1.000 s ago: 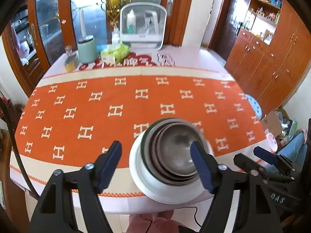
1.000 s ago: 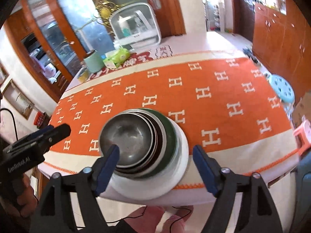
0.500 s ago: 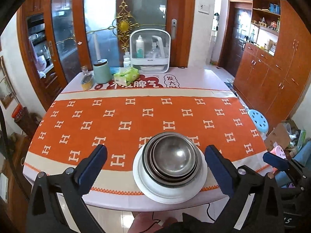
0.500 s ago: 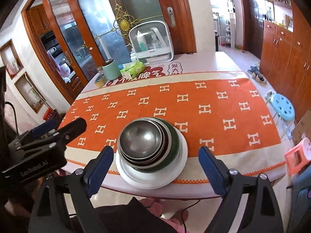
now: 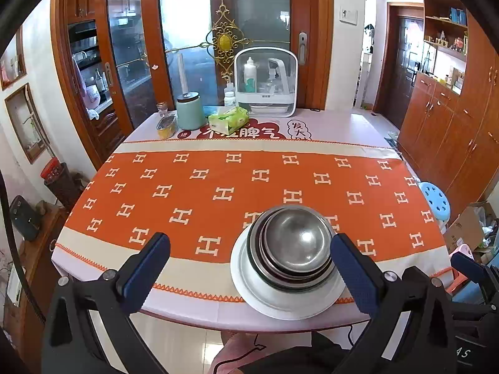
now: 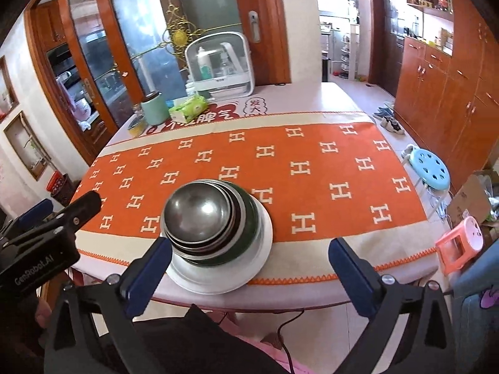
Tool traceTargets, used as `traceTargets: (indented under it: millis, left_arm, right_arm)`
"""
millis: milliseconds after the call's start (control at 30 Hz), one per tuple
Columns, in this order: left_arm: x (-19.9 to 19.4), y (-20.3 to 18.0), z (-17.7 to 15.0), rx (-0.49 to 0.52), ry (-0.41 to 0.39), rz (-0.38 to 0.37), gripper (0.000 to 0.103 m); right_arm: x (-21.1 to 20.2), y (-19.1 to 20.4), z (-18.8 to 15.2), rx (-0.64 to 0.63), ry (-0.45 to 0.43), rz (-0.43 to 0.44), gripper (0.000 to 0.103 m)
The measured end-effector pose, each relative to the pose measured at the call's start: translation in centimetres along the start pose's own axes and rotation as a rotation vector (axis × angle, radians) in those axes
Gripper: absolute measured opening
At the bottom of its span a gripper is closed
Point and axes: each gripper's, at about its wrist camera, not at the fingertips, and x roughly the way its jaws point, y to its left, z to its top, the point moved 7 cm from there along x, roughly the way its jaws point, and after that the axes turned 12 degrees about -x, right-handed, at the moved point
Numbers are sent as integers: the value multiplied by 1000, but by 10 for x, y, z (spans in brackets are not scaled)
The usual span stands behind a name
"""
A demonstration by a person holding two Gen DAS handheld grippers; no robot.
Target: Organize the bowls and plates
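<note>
Your left gripper (image 5: 249, 268): jaws just opened, empty | your right gripper (image 6: 249, 268): same | steel bowls (image 5: 294, 243) nested on white plate (image 5: 249, 283)

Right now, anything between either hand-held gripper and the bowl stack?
Nothing visible. The nested steel bowls on the white plate sit uncovered at the near table edge; left hand-held gripper and right hand-held gripper are open before them.

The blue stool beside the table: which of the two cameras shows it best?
The right wrist view. There the blue stool shows whole, its holed round seat and pale legs clear beyond the table. In the left wrist view, the stool sits at the warped edge, with only its seat visible.
</note>
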Motion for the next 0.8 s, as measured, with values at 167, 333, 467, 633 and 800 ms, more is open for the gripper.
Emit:
traceTargets:
  millis: [167,333,467,633,800]
  left_arm:
    - [0,1,-4,9,13,13,102]
    - [0,4,-4,21,18,24,102]
    - [-1,5,-4,30,17,29,102]
    - [-1,8,-6,26,27,26,102]
    - [-1,9,-6,29,29,23,102]
  right_arm:
    - [-1,-3,-6,26,5,3,101]
    - [-6,-3,-8,49,-13,-6,102]
    - [-10,1,-7,38,-25,-12,102]
    - [-9,6,-7,27,-22,-9,102]
    - [-9,11,-8,12,-14,-8,102]
